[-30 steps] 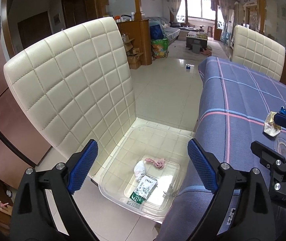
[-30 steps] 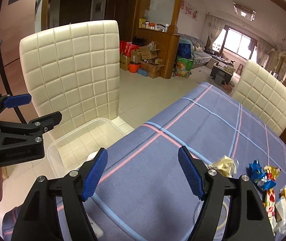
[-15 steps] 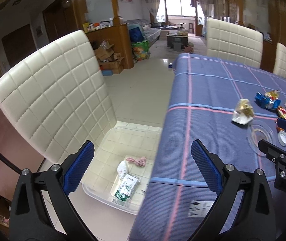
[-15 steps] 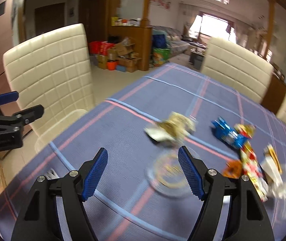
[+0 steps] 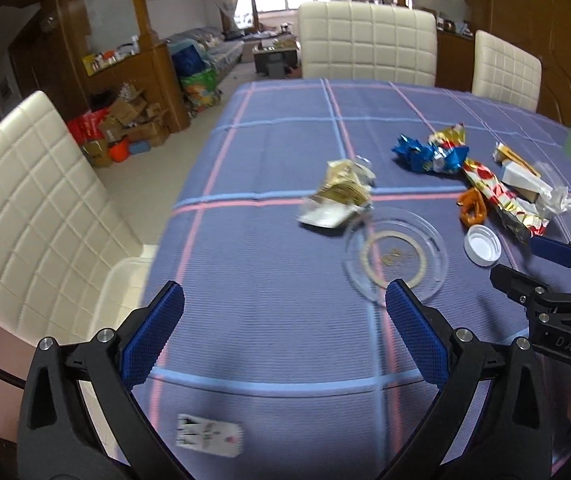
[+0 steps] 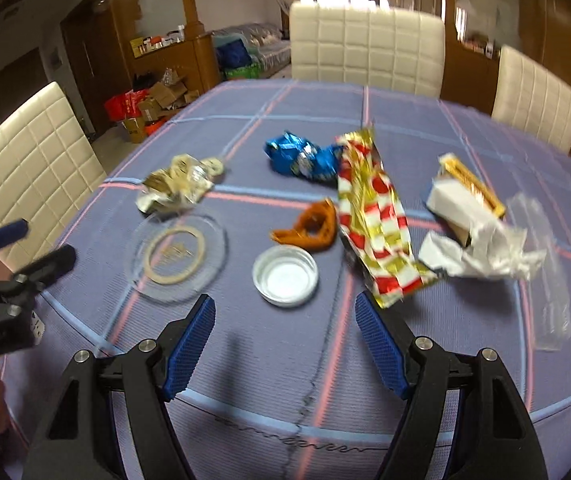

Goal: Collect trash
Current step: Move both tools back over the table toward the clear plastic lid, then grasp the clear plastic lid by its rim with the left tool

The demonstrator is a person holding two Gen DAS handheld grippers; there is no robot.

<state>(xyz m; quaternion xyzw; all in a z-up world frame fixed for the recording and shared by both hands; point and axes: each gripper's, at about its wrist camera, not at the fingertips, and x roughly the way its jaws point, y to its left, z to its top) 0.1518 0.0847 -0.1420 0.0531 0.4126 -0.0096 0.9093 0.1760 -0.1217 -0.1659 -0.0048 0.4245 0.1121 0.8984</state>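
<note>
Now both views have swung off the cream quilted chair (image 5: 37, 216) and the bin beside it, onto the blue plaid-covered worktop (image 5: 269, 280). The left claw (image 5: 281, 332) hovers level above the near edge, jaws spread wide and empty. The right claw (image 6: 285, 344) hangs likewise, jaws apart, just short of the white round cap (image 6: 285, 276). Beyond lie the crumpled gold wrapper (image 6: 177, 188), clear glass dish (image 6: 177, 256), blue foil wrapper (image 6: 305, 156), red-gold foil bag (image 6: 373, 216), orange scrap (image 6: 309, 228) and torn white carton (image 6: 469, 216).
</note>
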